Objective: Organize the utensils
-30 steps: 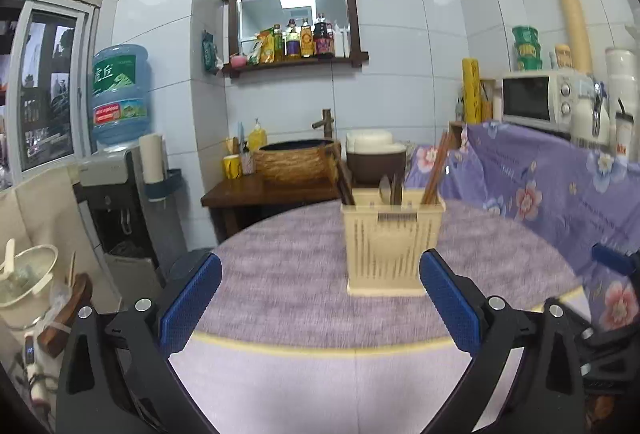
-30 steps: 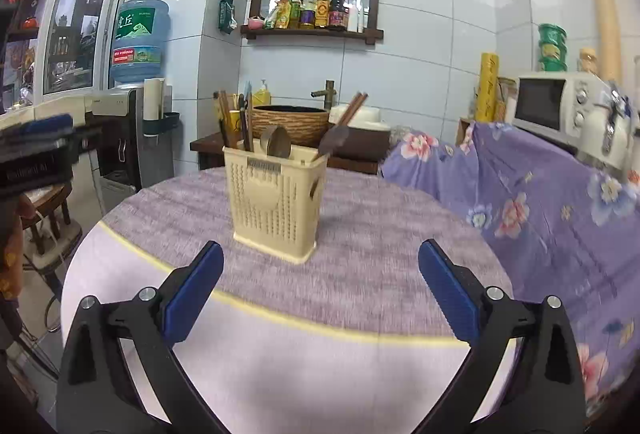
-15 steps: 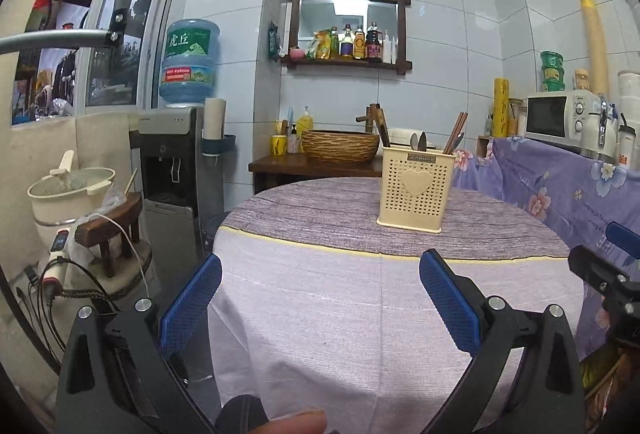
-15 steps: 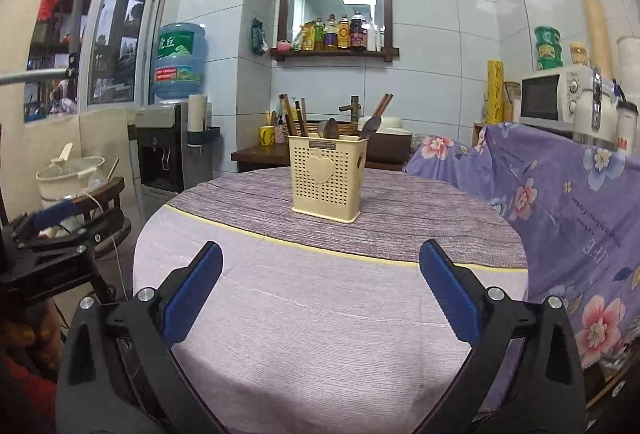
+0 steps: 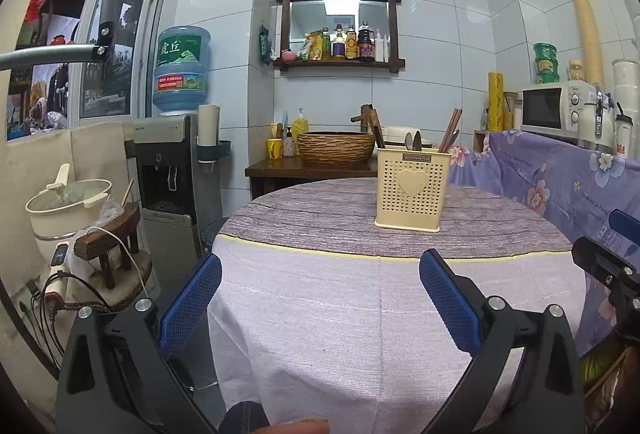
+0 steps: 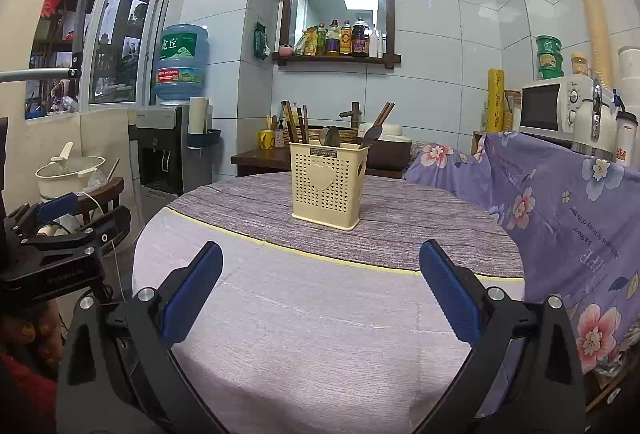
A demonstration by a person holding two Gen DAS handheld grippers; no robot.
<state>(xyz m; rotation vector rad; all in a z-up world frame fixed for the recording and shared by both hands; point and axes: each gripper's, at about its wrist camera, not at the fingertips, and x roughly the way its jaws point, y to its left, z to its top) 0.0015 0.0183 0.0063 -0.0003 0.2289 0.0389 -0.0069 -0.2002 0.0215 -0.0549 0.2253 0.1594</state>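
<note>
A cream perforated utensil holder (image 5: 412, 190) with a heart on its front stands upright on the round table (image 5: 304, 218); it also shows in the right wrist view (image 6: 326, 190). Chopsticks (image 6: 294, 126) and spoons (image 6: 332, 136) stand inside it. My left gripper (image 5: 320, 294) is open and empty, held back off the table's near edge. My right gripper (image 6: 320, 286) is open and empty, also off the near edge. The left gripper shows in the right wrist view (image 6: 60, 226) at the far left.
A water dispenser (image 5: 172, 170) and a stool with a pot (image 5: 68, 210) stand left of the table. A flowered purple cloth (image 6: 560, 202) covers the counter at right, with a microwave (image 6: 552, 106) on it. A wooden side table with a woven bowl (image 5: 336, 148) stands behind.
Both grippers have pulled back and down from above the table to beyond its near edge. The holder looks farther away. Both stay open and empty.
</note>
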